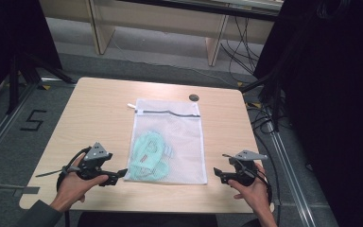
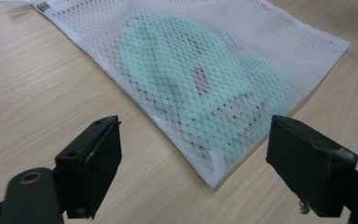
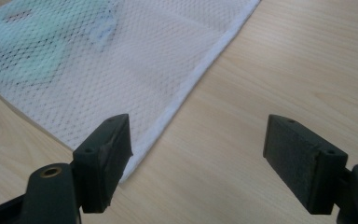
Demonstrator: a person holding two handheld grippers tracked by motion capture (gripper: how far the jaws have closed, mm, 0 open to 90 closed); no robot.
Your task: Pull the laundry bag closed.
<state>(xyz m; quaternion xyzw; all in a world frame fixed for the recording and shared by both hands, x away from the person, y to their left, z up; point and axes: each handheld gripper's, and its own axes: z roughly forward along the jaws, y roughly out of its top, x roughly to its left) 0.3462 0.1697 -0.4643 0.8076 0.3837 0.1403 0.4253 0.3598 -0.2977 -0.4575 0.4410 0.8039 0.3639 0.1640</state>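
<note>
Left gripper (image 1: 118,174): held low over the near left part of the table (image 1: 94,109), its jaws pointing right toward the near left corner of the bag (image 1: 168,142). Jaws stand wide apart with nothing between them; in the left gripper view (image 2: 193,163) the bag's corner lies just ahead of the gap, untouched. The left hand (image 1: 78,185) wraps the grip from behind, forearm and grey sleeve (image 1: 40,215) entering from the bottom edge.

Bag: white mesh, rectangular, lying flat at the table's middle, long side running away from the person. A dark zip line crosses its far end, with a white tab at the far left corner. Weave is open enough to see through.

Garment (image 1: 149,153): mint green, bunched inside the bag's near left half, with a small pinkish patch and dark marks showing through the mesh; blurred in both gripper views.

Disc (image 1: 194,97): small, dark, on the table just beyond the bag's far right corner.

Right gripper (image 1: 220,175): low over the near right part of the table, jaws pointing left toward the bag's near right corner. Jaws wide apart, holding nothing; in the right gripper view (image 3: 196,161) the bag's hemmed edge passes just beside one jaw. The right hand (image 1: 250,191) grips from behind, forearm entering at the bottom right.
</note>
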